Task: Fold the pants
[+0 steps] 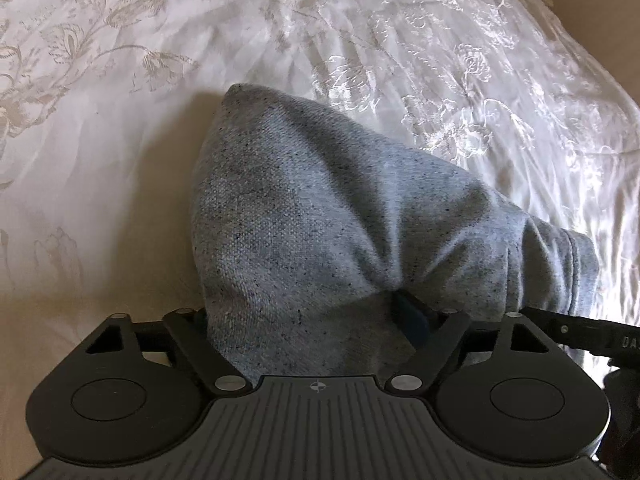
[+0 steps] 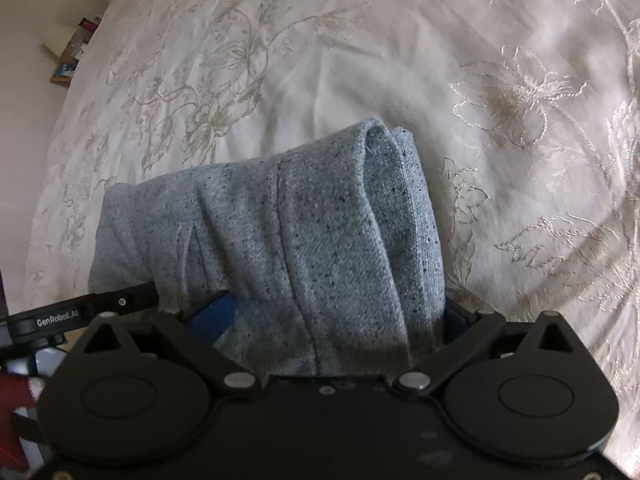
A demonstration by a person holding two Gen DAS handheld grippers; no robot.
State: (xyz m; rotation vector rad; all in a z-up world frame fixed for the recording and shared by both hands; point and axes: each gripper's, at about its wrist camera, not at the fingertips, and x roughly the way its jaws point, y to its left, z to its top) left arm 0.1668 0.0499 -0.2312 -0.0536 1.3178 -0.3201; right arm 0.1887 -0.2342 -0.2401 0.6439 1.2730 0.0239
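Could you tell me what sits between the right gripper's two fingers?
Grey pants fabric fills the right gripper, bunched between its blue pads, seen in the right wrist view.

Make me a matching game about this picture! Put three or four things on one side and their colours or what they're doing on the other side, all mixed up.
Things:
1. pants
2. bedspread
3. left gripper
4. finger pads

Descriptions:
A. blue
B. white, with shiny flowers
C. speckled grey, bunched up
D. clamped on the cloth

Pairs: 1-C, 2-B, 3-D, 4-A
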